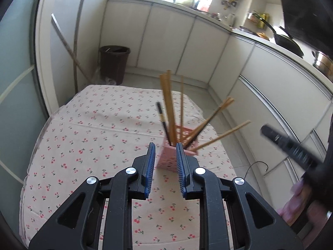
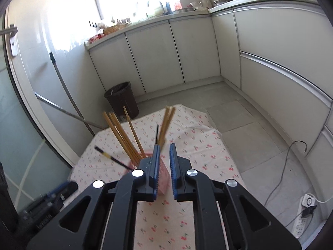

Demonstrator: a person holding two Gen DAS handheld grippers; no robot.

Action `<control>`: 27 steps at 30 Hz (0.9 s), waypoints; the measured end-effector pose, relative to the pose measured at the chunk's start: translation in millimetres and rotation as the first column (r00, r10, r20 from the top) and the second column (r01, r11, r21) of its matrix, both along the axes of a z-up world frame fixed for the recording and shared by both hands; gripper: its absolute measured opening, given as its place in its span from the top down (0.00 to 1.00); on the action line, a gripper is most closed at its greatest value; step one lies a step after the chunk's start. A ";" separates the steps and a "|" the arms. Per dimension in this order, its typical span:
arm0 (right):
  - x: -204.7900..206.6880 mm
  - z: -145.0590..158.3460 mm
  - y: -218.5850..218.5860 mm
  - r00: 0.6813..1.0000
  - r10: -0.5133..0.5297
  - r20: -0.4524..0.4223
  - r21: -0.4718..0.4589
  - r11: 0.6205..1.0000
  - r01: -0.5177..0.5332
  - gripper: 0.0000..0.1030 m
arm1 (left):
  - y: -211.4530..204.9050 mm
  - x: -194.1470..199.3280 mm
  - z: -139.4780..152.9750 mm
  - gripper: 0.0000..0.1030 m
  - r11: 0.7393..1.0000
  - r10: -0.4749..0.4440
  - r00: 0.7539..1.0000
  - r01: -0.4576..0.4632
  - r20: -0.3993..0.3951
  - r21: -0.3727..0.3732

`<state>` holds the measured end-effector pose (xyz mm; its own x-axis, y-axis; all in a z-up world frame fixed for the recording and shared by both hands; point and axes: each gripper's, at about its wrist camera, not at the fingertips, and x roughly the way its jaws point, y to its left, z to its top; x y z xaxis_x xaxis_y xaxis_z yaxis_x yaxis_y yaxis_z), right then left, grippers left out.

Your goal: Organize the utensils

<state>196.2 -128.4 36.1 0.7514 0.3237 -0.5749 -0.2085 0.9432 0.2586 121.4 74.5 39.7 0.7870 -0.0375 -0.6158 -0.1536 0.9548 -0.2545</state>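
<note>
A pink slotted holder [image 1: 166, 158] stands on the cherry-print tablecloth [image 1: 93, 129], just ahead of my left gripper [image 1: 165, 149]. Several wooden chopsticks [image 1: 169, 106] and a black chopstick [image 1: 163, 120] stand in it, fanned out. My left gripper is open and empty, its jaws framing the holder from behind. In the right wrist view the holder [image 2: 163, 177] sits between the jaws of my right gripper [image 2: 164, 151], which is open and empty. The wooden chopsticks [image 2: 122, 137] and the black chopstick [image 2: 112, 158] lean left there.
A dark waste bin [image 1: 114, 63] stands on the floor beyond the table. White cabinets [image 2: 166, 52] line the back and right. A mop handle [image 2: 68, 95] leans at the left wall. A power strip [image 2: 306, 214] and cable lie on the floor at right.
</note>
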 end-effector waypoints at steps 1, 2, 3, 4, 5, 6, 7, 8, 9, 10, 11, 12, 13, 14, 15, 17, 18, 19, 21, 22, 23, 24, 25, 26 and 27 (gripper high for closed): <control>-3.7 -2.9 -1.0 1.000 0.001 -0.006 -0.007 1.000 -0.001 0.81 | -4.7 -1.2 0.7 0.80 1.000 -0.009 1.000 0.009 0.001 0.007; -7.1 -6.0 -2.5 1.000 0.001 -0.011 -0.014 1.000 -0.001 0.79 | -10.9 -2.5 1.0 0.77 1.000 -0.023 1.000 0.023 0.000 0.018; -13.2 -10.0 -4.5 1.000 0.003 -0.015 -0.024 1.000 -0.004 0.76 | -15.2 -3.5 0.9 0.75 0.999 -0.030 1.000 0.030 -0.002 0.028; -18.1 -12.8 -5.3 1.000 0.004 -0.016 -0.032 0.999 -0.005 0.71 | -18.7 -4.7 0.5 0.70 0.999 -0.033 0.999 0.033 -0.003 0.038; -22.4 -15.2 -6.5 1.000 0.003 -0.016 -0.039 0.999 -0.004 0.67 | -23.9 -6.4 -0.4 0.62 0.998 -0.038 0.999 0.039 -0.005 0.055; -27.5 -17.9 -8.4 1.000 -0.002 -0.017 -0.048 0.999 0.001 0.66 | -26.3 -7.9 -1.2 0.59 0.997 -0.040 0.999 0.041 -0.007 0.068; -31.9 -20.1 -11.8 1.000 -0.008 -0.018 -0.053 0.999 0.007 0.65 | -29.0 -9.4 -2.1 0.54 0.996 -0.041 0.999 0.041 -0.009 0.082; -35.1 -21.4 -13.2 1.000 -0.012 -0.018 -0.055 0.998 0.011 0.61 | -31.5 -11.1 -2.9 0.50 0.994 -0.040 0.999 0.041 -0.009 0.098; -38.6 -23.4 -14.2 1.000 -0.018 -0.018 -0.061 0.998 0.017 0.55 | -34.2 -13.3 -3.3 0.48 0.992 -0.038 0.999 0.038 -0.008 0.116; -42.9 -25.1 -15.9 1.000 -0.027 -0.015 -0.069 0.997 0.026 0.47 | -34.4 -15.0 -4.2 0.42 0.991 -0.035 0.999 0.035 -0.005 0.127; -46.7 -26.9 -17.5 0.999 -0.037 -0.010 -0.080 0.996 0.036 0.46 | -35.6 -17.0 -4.3 0.39 0.990 -0.033 0.999 0.033 -0.003 0.136; -51.0 -29.2 -19.0 0.999 -0.048 -0.003 -0.095 0.994 0.047 0.46 | -36.7 -18.4 -4.2 0.38 0.989 -0.036 0.999 0.036 -0.002 0.143; -54.9 -31.6 -21.2 0.998 -0.056 0.000 -0.104 0.993 0.056 0.46 | -37.5 -19.4 -4.7 0.36 0.988 -0.040 0.999 0.040 -0.004 0.150; -57.1 -32.7 -22.5 0.998 -0.065 0.000 -0.111 0.992 0.064 0.46 | -38.6 -20.7 -5.5 0.35 0.986 -0.042 0.999 0.043 -0.007 0.159; -60.0 -34.8 -24.5 0.997 -0.078 0.001 -0.120 0.990 0.078 0.45 | -39.9 -22.1 -6.4 0.34 0.986 -0.045 0.999 0.046 -0.010 0.163; -62.5 -35.8 -26.3 0.995 -0.100 0.002 -0.129 0.987 0.100 0.42 | -42.0 -25.5 -9.1 0.31 0.985 -0.044 0.999 0.047 -0.018 0.168; -64.7 -37.5 -28.4 0.993 -0.118 0.004 -0.134 0.984 0.118 0.41 | -43.2 -26.7 -11.1 0.30 0.985 -0.040 0.999 0.044 -0.026 0.169; -66.1 -38.8 -30.3 0.992 -0.128 0.005 -0.136 0.983 0.127 0.40 | -43.8 -27.3 -12.9 0.26 0.985 -0.040 0.999 0.045 -0.034 0.169; -69.5 -41.7 -32.9 0.989 -0.150 0.007 -0.140 0.979 0.149 0.36 | -45.2 -29.2 -14.9 0.25 0.984 -0.041 0.998 0.048 -0.040 0.170; -71.0 -42.3 -33.3 0.987 -0.157 0.007 -0.143 0.977 0.157 0.34 | -45.7 -30.2 -16.1 0.24 0.984 -0.039 0.998 0.046 -0.042 0.173; -72.4 -42.8 -34.2 0.986 -0.167 0.009 -0.146 0.975 0.166 0.32 | -45.4 -31.0 -17.2 0.22 0.984 -0.039 0.998 0.045 -0.043 0.173; -73.1 -43.6 -34.9 0.985 -0.174 0.010 -0.147 0.974 0.174 0.30 | -46.1 -31.5 -18.3 0.22 0.984 -0.041 0.998 0.048 -0.046 0.172; -74.7 -43.9 -36.6 0.983 -0.184 0.013 -0.143 0.972 0.184 0.27 | -46.8 -31.7 -19.6 0.21 0.984 -0.043 0.998 0.051 -0.051 0.170; -76.8 -44.1 -38.6 0.981 -0.195 0.016 -0.138 0.971 0.196 0.24 | -47.4 -32.2 -21.1 0.21 0.984 -0.044 0.997 0.053 -0.056 0.170; -77.7 -43.3 -40.3 0.979 -0.204 0.020 -0.136 0.969 0.205 0.22 | -48.2 -32.2 -22.9 0.21 0.984 -0.040 0.997 0.050 -0.059 0.172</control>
